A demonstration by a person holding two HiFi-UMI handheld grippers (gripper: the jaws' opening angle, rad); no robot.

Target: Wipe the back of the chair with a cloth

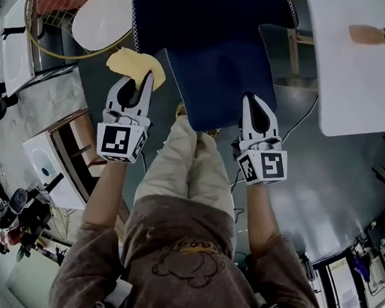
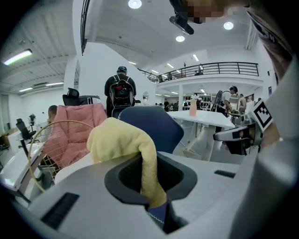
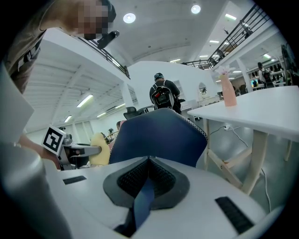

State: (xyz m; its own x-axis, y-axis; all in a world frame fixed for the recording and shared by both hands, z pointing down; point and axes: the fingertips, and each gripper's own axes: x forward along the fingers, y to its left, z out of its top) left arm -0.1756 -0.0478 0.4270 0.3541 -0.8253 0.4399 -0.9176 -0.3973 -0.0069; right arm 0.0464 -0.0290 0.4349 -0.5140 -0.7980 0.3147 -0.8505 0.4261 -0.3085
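Chair back (image 1: 213, 21), navy, upright just ahead of you, not yet wiped: your left gripper (image 1: 138, 83) clamps the yellow cloth (image 1: 131, 64) beside its left edge, your right gripper (image 1: 250, 97) rests closed and empty; next, press cloth onto fabric.

We see a pale yellow cloth (image 1: 136, 65) and a navy blue chair (image 1: 218, 60) edged with white stitching. Our left gripper (image 1: 137, 83) and right gripper (image 1: 250, 98) are white with black jaw linings, and each carries a black-and-white square marker pattern. The table (image 1: 359, 89) is plain white.
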